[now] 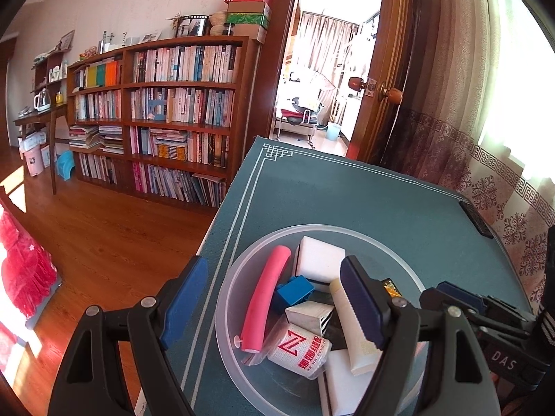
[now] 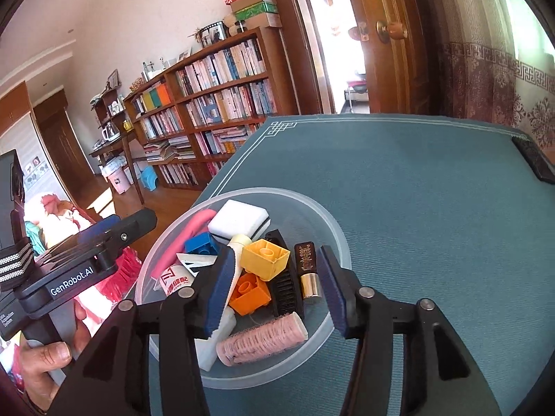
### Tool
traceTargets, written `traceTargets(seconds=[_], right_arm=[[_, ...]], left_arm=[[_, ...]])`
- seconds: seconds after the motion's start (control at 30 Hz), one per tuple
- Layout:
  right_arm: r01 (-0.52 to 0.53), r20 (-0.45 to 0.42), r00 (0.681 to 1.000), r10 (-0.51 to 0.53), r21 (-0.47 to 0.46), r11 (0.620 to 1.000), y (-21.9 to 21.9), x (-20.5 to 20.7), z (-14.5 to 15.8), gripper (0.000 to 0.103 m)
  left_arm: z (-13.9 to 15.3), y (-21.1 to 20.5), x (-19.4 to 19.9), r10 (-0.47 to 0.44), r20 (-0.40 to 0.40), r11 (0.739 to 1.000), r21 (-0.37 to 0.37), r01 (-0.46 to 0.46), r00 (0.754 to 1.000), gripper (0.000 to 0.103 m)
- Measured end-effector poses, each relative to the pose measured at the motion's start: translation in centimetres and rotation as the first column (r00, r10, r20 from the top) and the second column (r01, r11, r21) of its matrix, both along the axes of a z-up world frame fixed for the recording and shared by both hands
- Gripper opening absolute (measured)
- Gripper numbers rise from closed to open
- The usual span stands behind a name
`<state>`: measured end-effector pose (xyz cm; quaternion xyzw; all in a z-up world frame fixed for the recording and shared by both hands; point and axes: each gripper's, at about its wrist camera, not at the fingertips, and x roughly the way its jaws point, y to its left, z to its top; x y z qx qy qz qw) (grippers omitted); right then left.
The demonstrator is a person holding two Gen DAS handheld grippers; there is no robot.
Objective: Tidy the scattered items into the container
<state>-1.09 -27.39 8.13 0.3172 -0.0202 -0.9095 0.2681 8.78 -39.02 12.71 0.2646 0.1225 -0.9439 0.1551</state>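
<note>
I see both claws gaping empty over the clear bowl on the desk: left claw, right claw. The yellow brick sits at 12 o'clock from the right claw.

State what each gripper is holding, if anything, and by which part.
Nothing is held. The left gripper and the right gripper are both open above the clear bowl, with no item between their fingers.

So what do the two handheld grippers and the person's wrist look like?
Both grippers, left and right, have black linkage arms with silver pivot screws and ridged blue finger pads. The left's body reads GenRobot.AI in white. A black wristband with white stripes is worn.
</note>
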Motion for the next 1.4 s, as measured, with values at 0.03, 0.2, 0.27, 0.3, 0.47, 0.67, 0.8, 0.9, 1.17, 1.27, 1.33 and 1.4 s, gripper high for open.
traceTargets(seconds=[0.03,0.2,0.27,0.3,0.47,0.67,0.8,0.9,1.17,1.27,1.33,1.4], right_arm=[[0.004,-0.035,0.999,-0.003,0.018,1.000,0.0,0.7,0.4,0.059],[0.027,-0.184,0.983,-0.006,0.112,0.993,-0.4,3.3,1.9,0.085],[0.035,-0.220,0.976,-0.004,0.141,0.989,-0.6,4.3,2.1,0.086],[0.042,-0.233,0.973,-0.005,0.156,0.987,-0.7,4.7,2.2,0.086],[0.110,-0.276,0.960,-0.049,0.210,0.972,-0.5,6.3,2.1,0.086],[0.159,-0.308,0.946,-0.104,0.159,0.974,1.2,8.3,3.2,0.086],[0.172,-0.352,0.930,-0.110,0.150,0.974,1.7,9.7,4.2,0.086],[0.166,-0.369,0.924,-0.099,0.153,0.974,2.0,10.4,4.6,0.086],[0.127,-0.362,0.930,-0.065,0.150,0.980,2.0,11.6,4.3,0.099],[0.114,-0.338,0.939,-0.061,0.139,0.984,2.0,11.3,4.2,0.099],[0.110,-0.330,0.942,-0.059,0.137,0.985,2.0,11.3,4.1,0.099],[0.111,-0.330,0.942,-0.057,0.147,0.983,1.7,11.3,3.9,0.099]], left_arm=[[0.1,0.3,0.3,0.006,-0.002,1.000,-0.014,-0.006,1.000,0.083],[0.5,1.7,1.7,0.042,-0.014,0.996,-0.081,-0.043,0.999,0.083],[0.7,2.2,2.3,0.052,-0.020,0.994,-0.098,-0.054,0.998,0.083],[0.7,2.4,2.6,0.060,-0.020,0.992,-0.107,-0.062,0.998,0.083],[0.9,3.4,4.2,0.096,-0.047,0.985,-0.140,-0.102,0.994,0.103],[1.4,4.5,5.8,0.086,-0.060,0.985,-0.143,-0.094,0.995,0.103],[1.3,5.0,6.6,0.064,-0.049,0.992,-0.104,-0.069,0.997,0.103],[1.2,5.4,7.2,0.073,-0.044,0.993,-0.089,-0.076,0.996,0.103],[1.3,6.3,8.9,0.110,-0.056,0.982,-0.146,-0.117,0.992,0.103],[1.0,6.2,9.1,0.119,-0.045,0.980,-0.158,-0.124,0.992,0.103],[0.7,6.0,9.2,0.117,-0.037,0.981,-0.153,-0.121,0.992,0.103],[0.4,5.9,9.2,0.116,-0.026,0.981,-0.154,-0.119,0.993,0.103]])
